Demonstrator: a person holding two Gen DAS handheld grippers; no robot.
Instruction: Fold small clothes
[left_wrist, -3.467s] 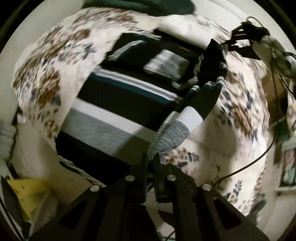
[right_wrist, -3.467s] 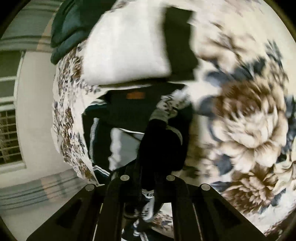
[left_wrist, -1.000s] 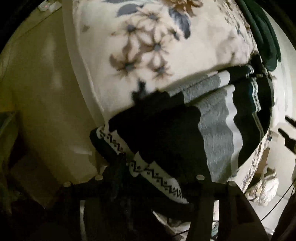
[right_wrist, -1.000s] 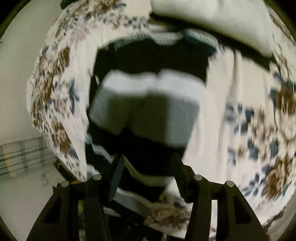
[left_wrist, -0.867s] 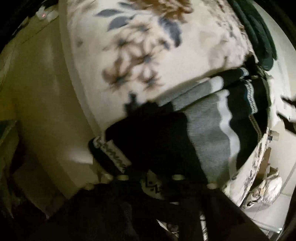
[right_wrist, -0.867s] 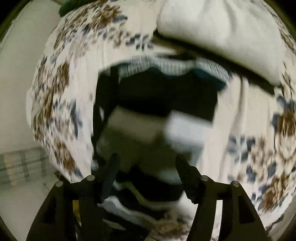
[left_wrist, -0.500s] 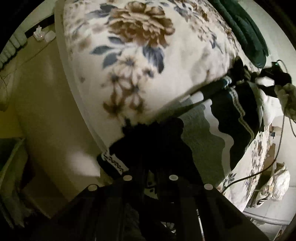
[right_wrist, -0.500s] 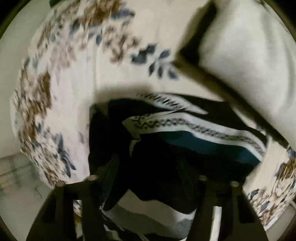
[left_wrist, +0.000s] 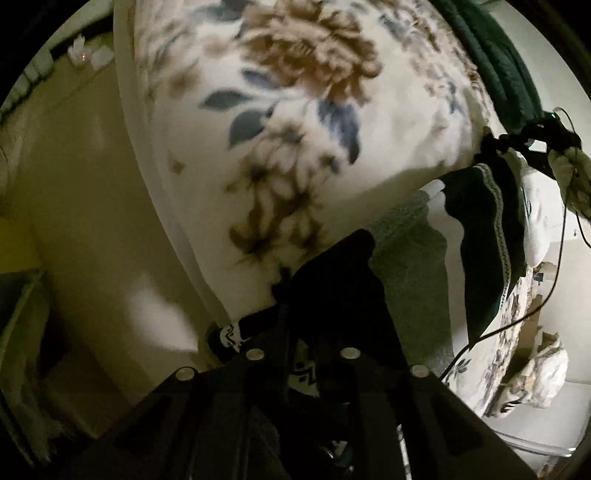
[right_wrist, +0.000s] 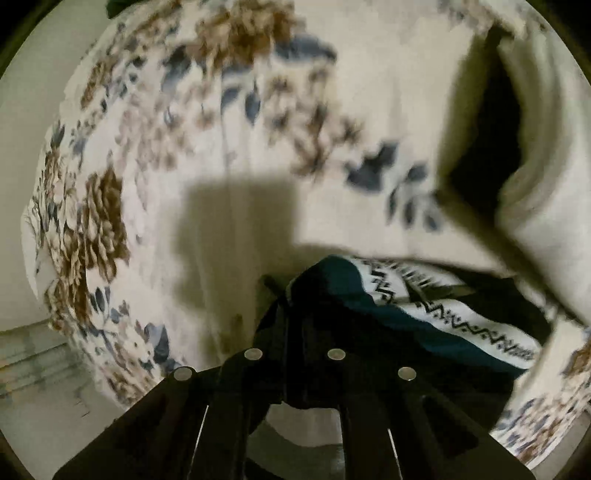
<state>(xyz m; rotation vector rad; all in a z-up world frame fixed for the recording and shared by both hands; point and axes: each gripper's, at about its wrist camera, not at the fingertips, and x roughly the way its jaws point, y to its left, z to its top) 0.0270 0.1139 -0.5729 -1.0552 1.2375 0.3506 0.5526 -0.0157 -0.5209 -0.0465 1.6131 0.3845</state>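
**Striped knit garment, held at two corners over the bed**

Item: one small knit sweater (left_wrist: 410, 280), banded in black, grey, white and dark teal, with a white zigzag-patterned trim. Location: near the edge of a bed covered by a floral blanket (left_wrist: 295, 122); one end hangs off that edge, the rest is lifted and draped between the two grippers.

Left gripper (left_wrist: 301, 354): jaws have just been closing and now stand nearly together, pinching a black corner of the garment by the patterned hem.

Right gripper (right_wrist: 295, 350): jaws likewise just closed, nearly together on a dark fold of the same garment at its teal-and-zigzag band; the gripper's shadow falls on the blanket ahead.

Also present: a cream folded cloth (right_wrist: 546, 155) at the far side of the bed, a dark green item (left_wrist: 491, 62) along the far edge.

Handling, as judged: soft, light, limp; the knit sags in waves between the grips and will stretch rather than slide. Best held at hem corners or seams, both layers pinched together, with even tension so the bands line up when laid flat.
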